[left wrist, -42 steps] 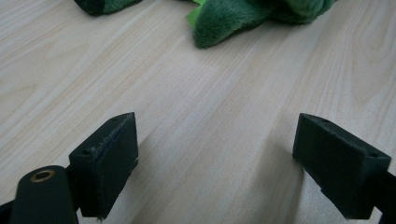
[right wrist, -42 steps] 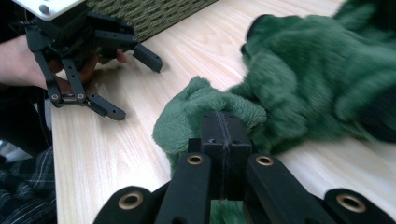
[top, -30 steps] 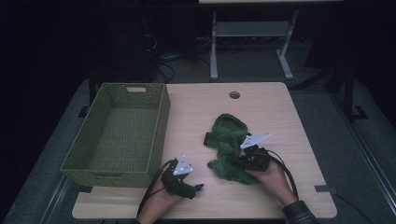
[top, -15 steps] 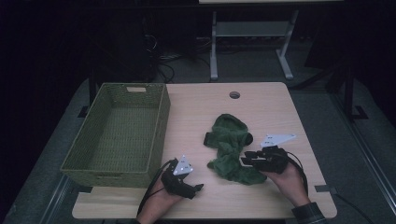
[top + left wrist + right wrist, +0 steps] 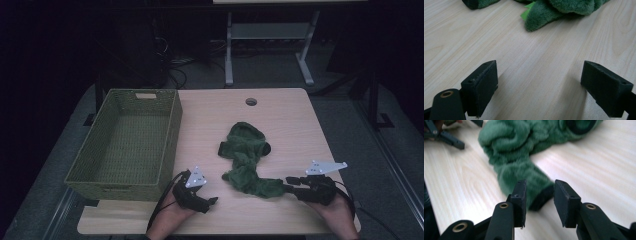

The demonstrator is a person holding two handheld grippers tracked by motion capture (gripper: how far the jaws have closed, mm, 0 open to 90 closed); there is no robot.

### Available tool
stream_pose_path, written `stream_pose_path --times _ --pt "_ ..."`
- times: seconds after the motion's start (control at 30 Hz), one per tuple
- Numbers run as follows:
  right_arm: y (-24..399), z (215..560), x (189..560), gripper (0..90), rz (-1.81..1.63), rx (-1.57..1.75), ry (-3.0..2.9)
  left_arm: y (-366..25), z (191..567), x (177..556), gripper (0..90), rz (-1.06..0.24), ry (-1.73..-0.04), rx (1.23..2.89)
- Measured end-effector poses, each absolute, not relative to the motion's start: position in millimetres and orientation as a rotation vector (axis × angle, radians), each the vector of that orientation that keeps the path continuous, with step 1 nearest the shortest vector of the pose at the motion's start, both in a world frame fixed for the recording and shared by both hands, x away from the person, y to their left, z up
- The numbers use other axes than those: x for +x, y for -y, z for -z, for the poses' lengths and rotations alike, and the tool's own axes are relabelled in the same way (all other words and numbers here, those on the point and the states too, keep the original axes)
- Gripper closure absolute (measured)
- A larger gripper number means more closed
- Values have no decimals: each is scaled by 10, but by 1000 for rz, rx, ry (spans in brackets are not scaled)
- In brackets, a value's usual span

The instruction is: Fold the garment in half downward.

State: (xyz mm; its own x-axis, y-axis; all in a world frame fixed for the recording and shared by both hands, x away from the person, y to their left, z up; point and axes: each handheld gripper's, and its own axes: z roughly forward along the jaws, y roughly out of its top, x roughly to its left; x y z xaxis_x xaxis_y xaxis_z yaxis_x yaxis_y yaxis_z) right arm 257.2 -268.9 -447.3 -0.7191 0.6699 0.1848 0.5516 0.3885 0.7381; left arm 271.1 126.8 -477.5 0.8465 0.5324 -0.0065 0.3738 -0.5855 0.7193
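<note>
Right gripper (image 5: 291, 183) pulled the green cloth (image 5: 248, 160) toward table's (image 5: 290, 115) right edge.

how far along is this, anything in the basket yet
Nothing is done: the green basket holds nothing. In hand: the right tongs have just been opening at the dark end of the green plush garment, now stretched out on the table. Left tongs sit open. Left: moving it in.

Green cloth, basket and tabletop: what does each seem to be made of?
Green cloth: plush or fleece-like fabric, with fuzzy pile and soft folds. Basket: woven, perhaps wicker or plastic weave, with a matte green mesh pattern. Table: pale wood or wood-look laminate with visible grain lines.
</note>
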Motion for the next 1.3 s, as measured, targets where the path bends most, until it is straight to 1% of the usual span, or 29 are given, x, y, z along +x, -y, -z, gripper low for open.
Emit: stream_pose_path --times 0.23,0.6,0.7,0.77,0.8,0.83,0.9,0.93,0.97,1.3 --pt "2718 4599 2443 614 -1220 1116 -2550 -1269 4775 2712 133 -271 -655 2262" --pt "2678 4652 2443 627 -1207 1123 -2581 -1270 4774 2713 133 -272 -653 2263" --pt "2690 4657 2474 674 -1224 1125 -2573 -1269 4774 2713 133 -272 -654 2263" --pt "2689 4666 2493 734 -1227 1129 -2581 -1270 4774 2714 133 -273 -653 2264" --pt "2689 4666 2493 734 -1227 1129 -2581 -1270 4774 2714 133 -273 -653 2264" --pt "2689 4664 2498 816 -1232 1110 -2582 -1269 4774 2714 133 -272 -653 2263" --pt "2695 4644 2492 851 -1244 1092 -2580 -1269 4774 2714 133 -273 -653 2263" --pt "2695 4644 2492 851 -1244 1092 -2580 -1269 4774 2714 133 -273 -653 2263" --pt "2699 4627 2488 871 -1257 1072 -2576 -1269 4773 2715 133 -273 -653 2264" --pt "2695 4532 2499 891 -1315 1023 -2559 -1269 4774 2716 133 -274 -653 2264"
